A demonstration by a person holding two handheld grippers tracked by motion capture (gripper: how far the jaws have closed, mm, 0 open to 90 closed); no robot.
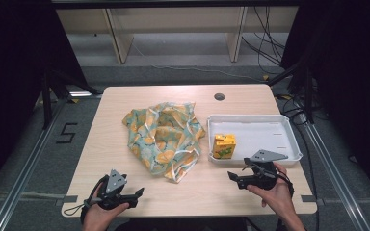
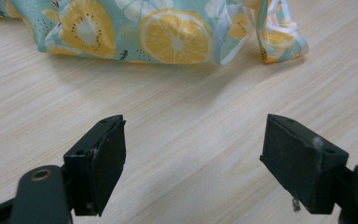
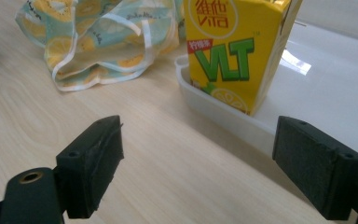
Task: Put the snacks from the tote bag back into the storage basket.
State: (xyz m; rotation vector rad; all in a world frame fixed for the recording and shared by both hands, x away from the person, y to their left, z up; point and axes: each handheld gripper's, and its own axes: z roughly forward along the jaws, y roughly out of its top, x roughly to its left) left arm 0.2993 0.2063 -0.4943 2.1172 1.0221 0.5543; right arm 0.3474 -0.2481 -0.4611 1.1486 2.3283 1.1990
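A crumpled cloth bag (image 1: 165,138) printed with orange slices on teal lies in the middle of the wooden table (image 1: 125,168). A yellow drink carton (image 1: 224,146) stands upright in the front left corner of a white tray (image 1: 289,126). My left gripper (image 1: 138,195) rests open near the front left edge, its jaws aimed toward the bag (image 2: 168,32) with bare wood between them. My right gripper (image 1: 232,178) is open just in front of the tray, facing the carton (image 3: 235,51) and the tray's rim (image 3: 214,109). Neither holds anything.
A round cable hole (image 1: 219,96) sits at the table's far edge. Beyond the table stand wooden shelf legs (image 1: 118,41) and loose cables (image 1: 270,48) on the floor. A metal rail (image 1: 24,168) runs along the left side.
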